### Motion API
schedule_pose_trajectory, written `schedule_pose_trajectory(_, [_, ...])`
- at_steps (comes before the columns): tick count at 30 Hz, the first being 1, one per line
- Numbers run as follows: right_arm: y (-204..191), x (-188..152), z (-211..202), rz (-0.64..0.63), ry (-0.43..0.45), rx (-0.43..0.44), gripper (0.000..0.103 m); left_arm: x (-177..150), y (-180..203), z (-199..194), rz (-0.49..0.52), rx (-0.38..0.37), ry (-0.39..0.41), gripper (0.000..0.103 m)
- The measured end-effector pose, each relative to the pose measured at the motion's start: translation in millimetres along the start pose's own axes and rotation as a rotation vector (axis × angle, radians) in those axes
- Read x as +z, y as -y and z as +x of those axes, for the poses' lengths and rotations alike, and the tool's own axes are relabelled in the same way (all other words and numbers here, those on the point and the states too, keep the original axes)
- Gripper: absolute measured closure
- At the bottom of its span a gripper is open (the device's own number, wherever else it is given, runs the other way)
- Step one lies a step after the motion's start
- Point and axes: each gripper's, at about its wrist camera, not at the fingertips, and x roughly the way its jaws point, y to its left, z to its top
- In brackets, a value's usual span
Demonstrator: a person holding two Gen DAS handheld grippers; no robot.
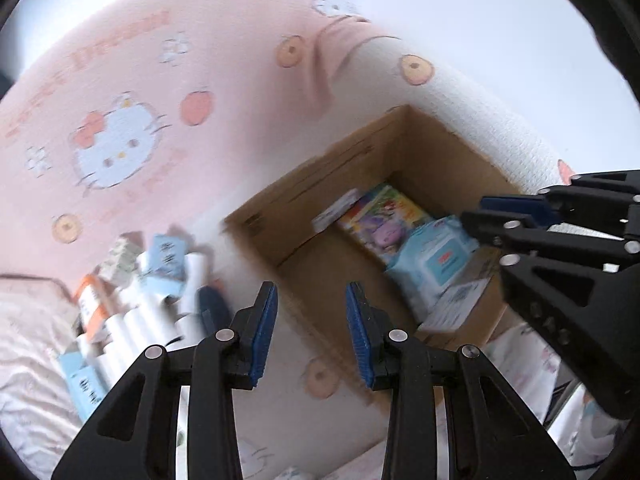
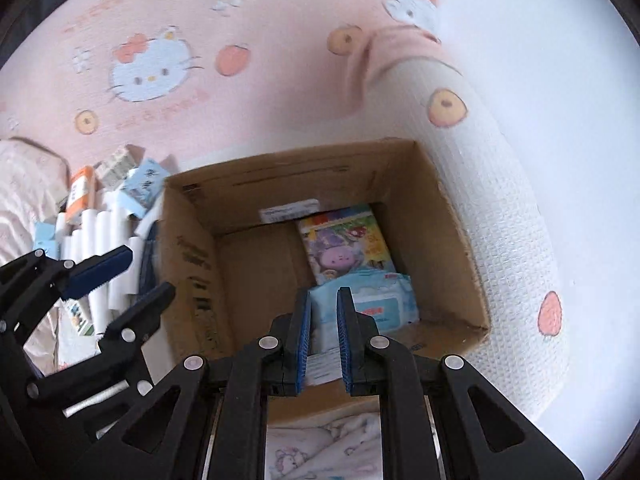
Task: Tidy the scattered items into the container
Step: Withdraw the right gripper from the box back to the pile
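Right gripper [image 2: 323, 336] hangs over the cardboard box [image 2: 400, 172], fingers a narrow gap apart, nothing pinched. Below it, in the box's near-right corner, lies the blue wipes pack [image 2: 376, 304], then the colourful pack [image 2: 344, 240] toward the far wall. Left gripper [image 1: 311, 332] is spread wide, empty, over the box's left rim. Task prob partway: pile of white rolls and small cartons [image 1: 140, 292] sits outside, beside the box's left wall, on the pink blanket [image 1: 208, 80].

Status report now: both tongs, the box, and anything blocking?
Left tongs open, empty, between pile and box. Right tongs narrowly open, empty, above cardboard box. Wipes pack and picture book inside. Pile of white rolls outside box. Nothing blocking.
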Motion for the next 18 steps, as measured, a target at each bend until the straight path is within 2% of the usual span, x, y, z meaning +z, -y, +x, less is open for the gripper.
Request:
schedule_pose_trajectory(4, [-35.4,-7.7,-13.8,-0.061,0.015,-0.013,0.093,-28.6,-29.7,-10.0,-0.045,0.073,-0.008,0.059])
schedule_pose_trajectory(10, [-95.2,-8.1,-9.7,-0.136,0.003,0.011,0.093,-65.7,-81.5,-13.8,-0.165,0.122,-0.045,0.058])
schedule_pose_trajectory(15, [-147.7,-5.6,-4.8,-0.207,0.005,0.025,0.093,-95.7,-122.3,-15.5,-0.254,0.138,-0.069,0.047])
schedule_pose_trajectory(18, [-178.4,-4.5,-1.1,-0.248,0.016,0.038,0.081,-112.3,-144.6,-17.0,-0.302,0.152,-0.082,0.046])
